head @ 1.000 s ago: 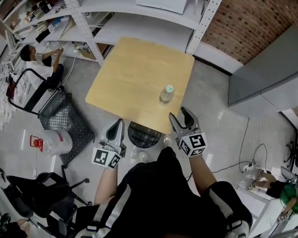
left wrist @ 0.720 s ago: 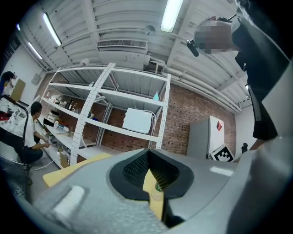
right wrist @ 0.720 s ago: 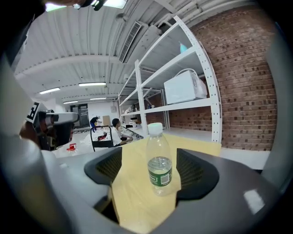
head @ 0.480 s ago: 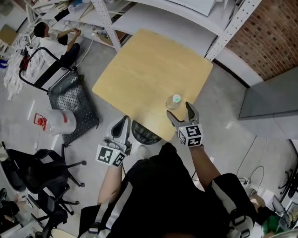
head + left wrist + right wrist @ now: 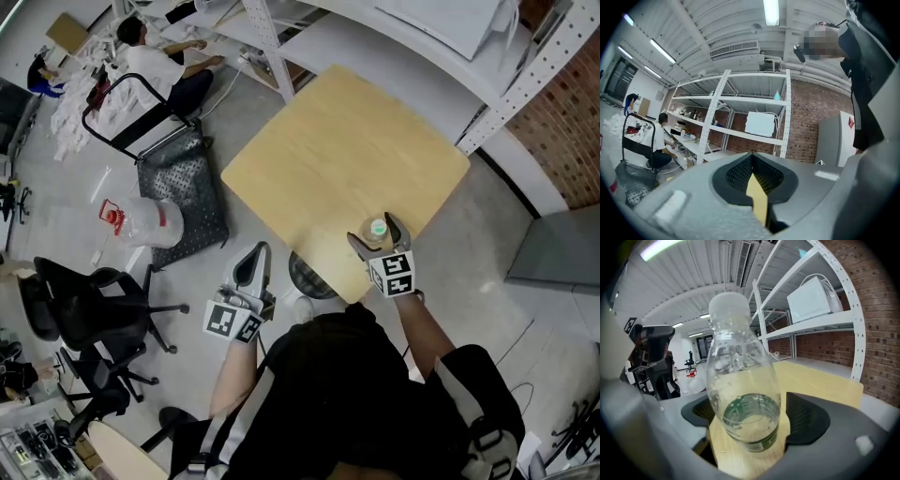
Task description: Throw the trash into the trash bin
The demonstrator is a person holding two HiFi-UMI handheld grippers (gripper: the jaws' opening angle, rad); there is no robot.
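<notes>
Just right of the left gripper's (image 5: 259, 253) jaws, the round black mesh bin (image 5: 305, 274) sits half hidden beneath the pale wooden desk (image 5: 347, 150) (only its near rim shows); its contents cannot be told.

The tabletop (image 5: 347, 159) is bare wood apart from one clear bottle (image 5: 378, 227) standing near its front corner, so the rest of the surface is open to a pass. The right claw (image 5: 375, 234) straddles that bottle. Its jaws have just been opening, the bottle stands between them, and a thin gap shows at one pad. Behind the tabletop, the white shelf rack (image 5: 422, 37) and its posts close off the far side. At the near edge a dark mesh trash bin (image 5: 309, 279) sits partly under the tabletop, its outer part open from above. The left claw (image 5: 255, 258), tips together, hangs over open floor beside the bin.
</notes>
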